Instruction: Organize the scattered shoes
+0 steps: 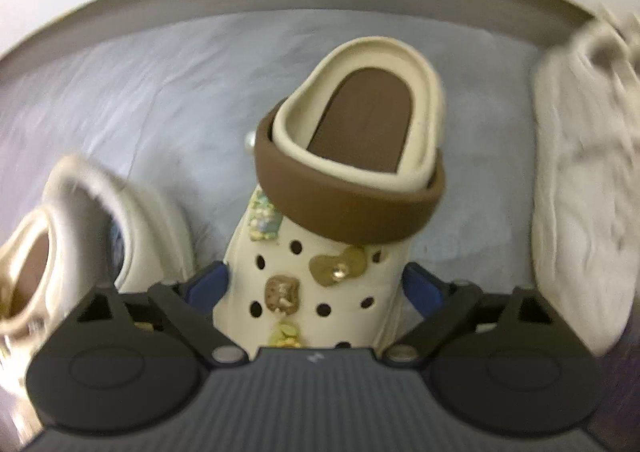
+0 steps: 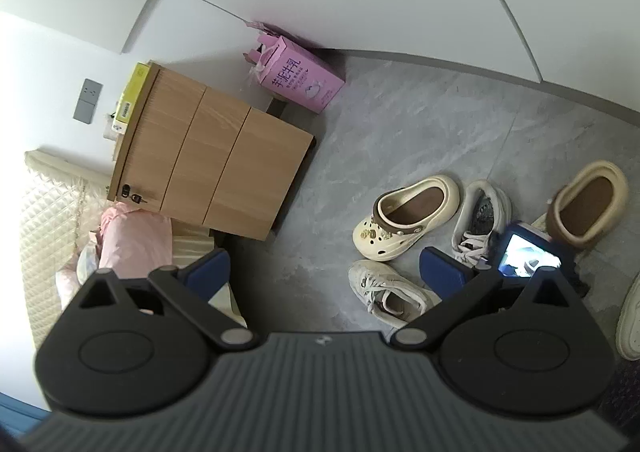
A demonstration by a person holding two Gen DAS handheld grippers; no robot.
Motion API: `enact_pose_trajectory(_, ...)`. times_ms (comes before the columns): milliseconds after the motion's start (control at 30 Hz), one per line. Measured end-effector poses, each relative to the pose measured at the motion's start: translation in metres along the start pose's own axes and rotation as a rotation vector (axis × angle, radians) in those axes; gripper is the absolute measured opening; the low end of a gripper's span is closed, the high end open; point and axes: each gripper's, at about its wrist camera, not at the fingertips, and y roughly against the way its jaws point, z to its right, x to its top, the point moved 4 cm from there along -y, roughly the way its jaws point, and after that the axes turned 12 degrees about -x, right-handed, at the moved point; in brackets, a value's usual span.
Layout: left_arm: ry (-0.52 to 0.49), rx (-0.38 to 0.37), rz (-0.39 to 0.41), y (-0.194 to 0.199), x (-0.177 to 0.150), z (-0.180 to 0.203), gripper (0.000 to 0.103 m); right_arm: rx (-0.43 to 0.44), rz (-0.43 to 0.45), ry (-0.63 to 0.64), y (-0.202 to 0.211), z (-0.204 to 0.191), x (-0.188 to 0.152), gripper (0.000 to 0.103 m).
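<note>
Trainee: Cabinet first, please. Where does everything lie from it?

Coach: The wooden cabinet (image 2: 208, 156) stands at the wall, and a pink carton (image 2: 296, 80) sits behind it in the corner. All shoes are on the grey floor (image 2: 400, 124) to the right of the cabinet, apart from it. A white sneaker (image 2: 392, 292) and one cream clog (image 2: 404, 216) are nearest to it. A patterned sneaker (image 2: 480, 220) lies just beside that clog, on the side away from the cabinet. The second clog (image 1: 332, 188) is farther from the cabinet again.

Trainee: And the tools?

Coach: The left gripper (image 1: 312, 284) is closed on the toe of the second clog. Its blue pads (image 1: 208, 280) press both sides, and the heel points away. I cannot tell if the sole is clear of the floor. The right gripper (image 2: 326, 268) is spread wide and holds nothing, up above the floor near the cabinet.

Trainee: How do I do this step well?

Coach: I judge this clog should go to its mate. The hold is only at the toe, so the heel may swing, and the left wrist view is blurred at its edges, so move slower. The patterned sneaker takes the far side of the mate, but the side facing the cabinet looks free. Set the sole flat, toes pointing the same way, and only then open. Mind the small charms (image 1: 284, 292), because the pads are close to them.
</note>
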Motion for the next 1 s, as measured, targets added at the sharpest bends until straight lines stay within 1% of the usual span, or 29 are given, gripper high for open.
enact_pose_trajectory(67, 0.021, 0.016, -0.008, -0.001, 0.003, 0.000, 0.094, -0.001, 0.014, 0.004, 0.004, 0.002, 0.001, 0.103)
enact_pose_trajectory(133, 0.007, 0.026, -0.002, 0.002, 0.005, 0.005, 0.092, -0.001, 0.028, 0.007, 0.009, 0.005, 0.003, 0.103)
enact_pose_trajectory(233, -0.040, 0.036, 0.062, 0.021, 0.001, 0.023, 0.100, -0.002, 0.049, 0.013, 0.015, 0.008, 0.005, 0.103)
enact_pose_trajectory(267, -0.036, 0.030, 0.088, 0.035, -0.005, 0.026, 0.101, -0.003, 0.056, 0.015, 0.018, 0.009, 0.006, 0.103)
enact_pose_trajectory(367, 0.017, 0.024, 0.091, 0.056, -0.016, 0.029, 0.101, -0.004, 0.076, 0.020, 0.024, 0.013, 0.008, 0.103)
enact_pose_trajectory(400, 0.059, 0.025, 0.075, 0.071, -0.026, 0.030, 0.101, -0.004, 0.083, 0.022, 0.027, 0.014, 0.009, 0.103)
enact_pose_trajectory(433, 0.068, 0.029, 0.075, 0.081, -0.031, 0.031, 0.101, -0.004, 0.090, 0.024, 0.029, 0.015, 0.010, 0.103)
enact_pose_trajectory(500, 0.068, 0.050, 0.081, 0.100, -0.034, 0.038, 0.101, -0.005, 0.104, 0.028, 0.033, 0.017, 0.011, 0.103)
enact_pose_trajectory(533, 0.066, 0.065, 0.084, 0.111, -0.035, 0.043, 0.101, -0.009, 0.118, 0.019, 0.028, 0.017, 0.028, 0.103)
enact_pose_trajectory(600, 0.076, 0.105, 0.087, 0.140, -0.045, 0.055, 0.101, -0.022, 0.161, 0.000, 0.037, 0.023, 0.036, 0.103)
enact_pose_trajectory(667, 0.078, 0.124, 0.077, 0.160, -0.052, 0.063, 0.101, -0.027, 0.197, -0.003, 0.046, 0.029, 0.043, 0.103)
enact_pose_trajectory(733, 0.083, 0.176, 0.047, 0.180, -0.057, 0.071, 0.101, -0.029, 0.230, 0.006, 0.055, 0.035, 0.049, 0.103)
enact_pose_trajectory(767, 0.090, 0.194, 0.019, 0.188, -0.059, 0.074, 0.101, -0.030, 0.239, 0.016, 0.060, 0.037, 0.052, 0.103)
enact_pose_trajectory(800, 0.096, 0.210, -0.004, 0.197, -0.062, 0.077, 0.101, -0.032, 0.242, 0.035, 0.063, 0.039, 0.052, 0.103)
enact_pose_trajectory(867, 0.111, 0.243, -0.017, 0.221, -0.067, 0.082, 0.101, -0.035, 0.246, 0.075, 0.069, 0.042, 0.052, 0.103)
enact_pose_trajectory(933, 0.144, 0.266, -0.011, 0.247, -0.070, 0.088, 0.101, -0.040, 0.238, 0.107, 0.073, 0.045, 0.051, 0.103)
enact_pose_trajectory(1000, 0.204, 0.268, 0.018, 0.273, -0.074, 0.092, 0.101, -0.047, 0.214, 0.129, 0.075, 0.047, 0.047, 0.103)
